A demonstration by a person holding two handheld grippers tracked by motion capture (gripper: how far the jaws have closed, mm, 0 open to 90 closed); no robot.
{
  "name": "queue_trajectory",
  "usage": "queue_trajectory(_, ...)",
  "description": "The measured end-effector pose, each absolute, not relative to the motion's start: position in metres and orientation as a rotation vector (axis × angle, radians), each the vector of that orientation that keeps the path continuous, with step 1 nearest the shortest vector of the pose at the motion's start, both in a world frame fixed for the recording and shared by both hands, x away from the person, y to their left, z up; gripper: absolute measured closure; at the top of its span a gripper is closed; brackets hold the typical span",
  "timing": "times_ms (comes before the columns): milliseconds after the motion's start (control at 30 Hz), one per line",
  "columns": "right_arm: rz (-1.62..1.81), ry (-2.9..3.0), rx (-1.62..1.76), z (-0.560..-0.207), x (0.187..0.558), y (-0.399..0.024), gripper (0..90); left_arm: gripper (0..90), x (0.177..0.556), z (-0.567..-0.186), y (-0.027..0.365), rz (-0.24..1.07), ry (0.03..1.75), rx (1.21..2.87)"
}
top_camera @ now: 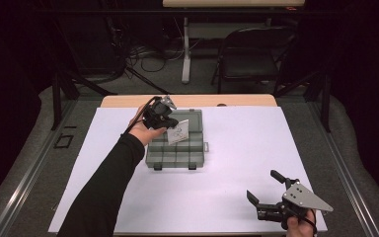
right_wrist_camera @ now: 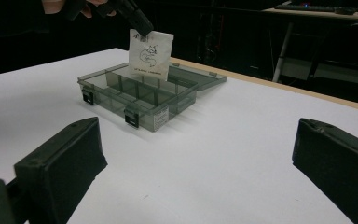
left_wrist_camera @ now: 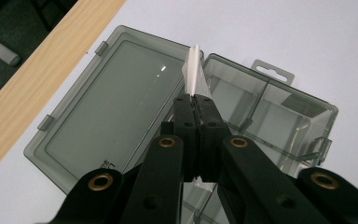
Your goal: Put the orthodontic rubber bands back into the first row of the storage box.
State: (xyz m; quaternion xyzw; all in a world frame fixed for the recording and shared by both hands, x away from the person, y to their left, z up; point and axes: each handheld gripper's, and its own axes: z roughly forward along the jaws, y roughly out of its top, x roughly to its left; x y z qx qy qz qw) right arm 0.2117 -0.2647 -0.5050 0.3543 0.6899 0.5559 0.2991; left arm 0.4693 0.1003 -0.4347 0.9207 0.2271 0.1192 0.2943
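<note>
A smoky grey compartment box [top_camera: 175,154] [left_wrist_camera: 279,112] [right_wrist_camera: 135,95] lies on the white table cover with its lid [left_wrist_camera: 116,107] [right_wrist_camera: 200,77] folded flat open behind it. My left gripper [top_camera: 162,118] [left_wrist_camera: 195,100] hangs over the box, shut on a small white card [top_camera: 178,131] [left_wrist_camera: 193,72] [right_wrist_camera: 150,55] with a line drawing on it. The card hangs by its top corner above the box's compartments. My right gripper [top_camera: 266,190] [right_wrist_camera: 196,154] stands open low near the table's front right, its fingers [right_wrist_camera: 60,163] wide apart with nothing between them, pointing at the box.
A white sheet [top_camera: 237,148] covers most of the wooden table [top_camera: 128,101], whose far edge shows behind the box. A folding chair [top_camera: 251,54] and a table leg [top_camera: 186,49] stand on the floor beyond. Open white surface lies between the box and my right gripper.
</note>
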Motion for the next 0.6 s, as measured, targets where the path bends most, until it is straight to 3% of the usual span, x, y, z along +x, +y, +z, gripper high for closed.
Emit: queue_trajectory(600, 1.474, 1.846, 0.947, -0.506, 0.212, -0.265, 1.2, 89.4, 0.474, -0.456, 0.082, 0.266, 0.576, 2.511)
